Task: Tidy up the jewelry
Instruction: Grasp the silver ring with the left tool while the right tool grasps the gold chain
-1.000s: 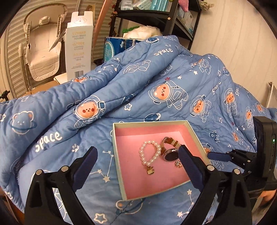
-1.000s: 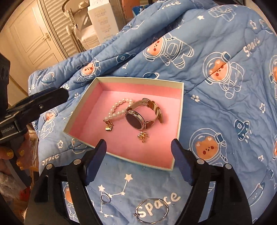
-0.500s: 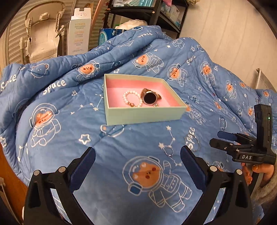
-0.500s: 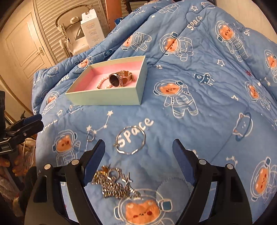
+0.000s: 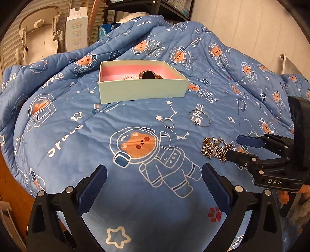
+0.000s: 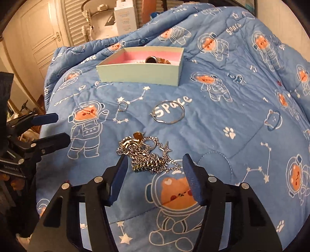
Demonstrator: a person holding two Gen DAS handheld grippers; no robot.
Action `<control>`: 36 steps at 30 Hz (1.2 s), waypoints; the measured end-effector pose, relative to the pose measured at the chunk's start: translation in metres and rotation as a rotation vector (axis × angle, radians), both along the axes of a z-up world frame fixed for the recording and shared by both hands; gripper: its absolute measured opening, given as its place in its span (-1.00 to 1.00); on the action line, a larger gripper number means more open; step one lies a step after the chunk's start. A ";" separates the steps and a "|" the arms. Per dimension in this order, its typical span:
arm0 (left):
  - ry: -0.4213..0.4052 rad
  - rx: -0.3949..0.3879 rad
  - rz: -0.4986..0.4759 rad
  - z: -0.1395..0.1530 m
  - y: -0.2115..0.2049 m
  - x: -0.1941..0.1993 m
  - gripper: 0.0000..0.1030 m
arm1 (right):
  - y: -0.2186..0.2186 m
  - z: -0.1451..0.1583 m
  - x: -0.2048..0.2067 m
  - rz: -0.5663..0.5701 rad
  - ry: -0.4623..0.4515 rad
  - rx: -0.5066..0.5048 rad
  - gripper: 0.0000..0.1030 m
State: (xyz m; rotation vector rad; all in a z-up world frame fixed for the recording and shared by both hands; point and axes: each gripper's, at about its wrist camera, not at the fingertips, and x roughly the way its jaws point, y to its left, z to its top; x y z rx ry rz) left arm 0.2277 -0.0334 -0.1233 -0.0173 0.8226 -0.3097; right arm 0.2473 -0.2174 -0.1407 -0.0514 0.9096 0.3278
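A pale green box (image 5: 142, 90) (image 6: 139, 74) with a pink lining sits on the blue quilt and holds a watch (image 5: 149, 74) (image 6: 153, 59) and a pearl bracelet (image 5: 128, 77). A heap of silver chain (image 6: 144, 153) (image 5: 215, 148) lies on the quilt. My right gripper (image 6: 155, 170) is open, its fingers on either side of the near end of the chain. A thin bangle (image 6: 168, 114) (image 5: 199, 118) and a small ring (image 6: 122, 107) (image 5: 168, 124) lie between the chain and the box. My left gripper (image 5: 153, 186) is open and empty, low over the quilt, left of the chain.
The blue space-bear quilt (image 5: 135, 143) covers a bed and rises in folds behind the box. A white carton (image 5: 76, 31), a baby seat (image 5: 38, 34) and a dark shelf (image 5: 155, 7) stand beyond the bed. A white door (image 6: 41, 33) is at the far left.
Both grippers have pulled back from the box toward the near side of the quilt. The right gripper has come down around the chain heap and its fingers have narrowed.
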 end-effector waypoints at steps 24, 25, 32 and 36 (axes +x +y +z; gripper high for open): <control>0.051 0.174 -0.163 -0.024 -0.055 0.094 -0.04 | -0.001 -0.016 0.009 -0.069 0.039 0.103 -0.30; 0.053 0.174 -0.168 -0.024 -0.055 0.095 -0.07 | -0.001 -0.016 0.009 -0.069 0.038 0.107 -0.31; 0.065 0.118 -0.168 -0.024 -0.050 0.100 -0.29 | -0.001 -0.017 0.010 -0.073 0.038 0.105 -0.31; 0.065 0.099 -0.158 -0.023 -0.046 0.100 -0.53 | -0.001 -0.016 0.009 -0.079 0.035 0.106 -0.31</control>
